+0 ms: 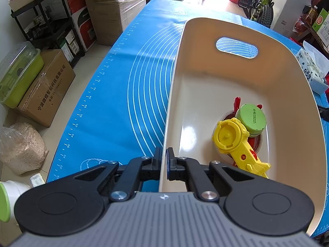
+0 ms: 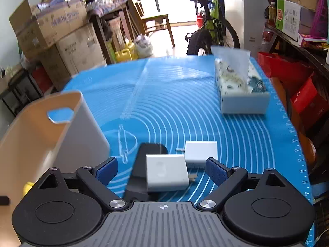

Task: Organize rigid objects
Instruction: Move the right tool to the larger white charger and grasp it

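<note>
Your left gripper [image 1: 164,160] was clamped on rim of cream bin [image 1: 172,86], one finger outside wall, one inside, pointing steeply down. Bin sat on blue mat [image 1: 115,103], holding yellow toy [image 1: 234,144] and green-lidded jar [image 1: 250,119]. Your right gripper [image 2: 162,170] was spread wide, gripping nothing, angled down over white charger [image 2: 166,173] lying on black object [image 2: 144,164]; second white charger [image 2: 200,153] just beyond. Tissue box [image 2: 242,90] stood farther back.

Red toy [image 1: 236,103] lies mostly hidden under the yellow toy [image 1: 234,138] — black object [image 2: 144,170] partly covered by a white charger [image 2: 166,173]
</note>
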Demonstrator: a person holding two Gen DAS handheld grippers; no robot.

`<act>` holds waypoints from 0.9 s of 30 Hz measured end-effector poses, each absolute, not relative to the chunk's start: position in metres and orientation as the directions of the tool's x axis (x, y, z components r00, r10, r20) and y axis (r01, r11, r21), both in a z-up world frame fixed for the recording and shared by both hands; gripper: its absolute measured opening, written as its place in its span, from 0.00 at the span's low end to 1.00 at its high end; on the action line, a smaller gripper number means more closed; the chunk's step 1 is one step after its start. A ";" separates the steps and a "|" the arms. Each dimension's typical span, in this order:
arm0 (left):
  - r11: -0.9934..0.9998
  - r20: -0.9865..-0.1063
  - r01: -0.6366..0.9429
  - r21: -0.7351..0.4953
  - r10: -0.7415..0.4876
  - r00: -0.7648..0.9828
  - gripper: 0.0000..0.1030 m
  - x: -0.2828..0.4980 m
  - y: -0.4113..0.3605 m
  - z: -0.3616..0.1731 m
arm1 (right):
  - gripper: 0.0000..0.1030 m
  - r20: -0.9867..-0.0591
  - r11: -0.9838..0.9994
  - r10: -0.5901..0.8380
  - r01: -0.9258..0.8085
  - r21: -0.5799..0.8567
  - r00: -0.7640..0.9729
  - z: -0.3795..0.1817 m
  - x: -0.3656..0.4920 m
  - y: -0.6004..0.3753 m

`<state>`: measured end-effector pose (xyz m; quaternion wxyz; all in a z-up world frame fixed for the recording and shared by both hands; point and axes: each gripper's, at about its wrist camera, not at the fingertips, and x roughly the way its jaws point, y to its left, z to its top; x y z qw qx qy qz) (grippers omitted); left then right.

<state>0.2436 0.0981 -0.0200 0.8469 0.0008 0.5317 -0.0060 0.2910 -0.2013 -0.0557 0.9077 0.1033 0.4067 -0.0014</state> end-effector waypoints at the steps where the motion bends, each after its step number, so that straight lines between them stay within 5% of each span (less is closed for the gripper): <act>1: 1.000 -0.901 0.012 -0.004 -0.008 0.434 0.06 0.244 0.098 -0.020 | 0.90 -0.745 0.980 0.080 0.086 0.181 0.662 -0.061 0.294 -0.201; 10: 1.000 -0.901 0.012 0.005 0.000 0.434 0.07 0.245 0.096 -0.021 | 0.85 -0.774 0.987 0.071 0.070 0.147 0.629 -0.092 0.309 -0.195; 15: 1.000 -0.901 0.012 0.011 0.005 0.435 0.07 0.245 0.095 -0.021 | 0.69 -0.776 0.991 0.056 0.058 0.119 0.628 -0.094 0.313 -0.195; 27: 1.000 -0.900 0.012 0.018 0.011 0.435 0.07 0.244 0.094 -0.021 | 0.69 -0.754 0.995 0.045 0.040 0.093 0.655 -0.091 0.293 -0.193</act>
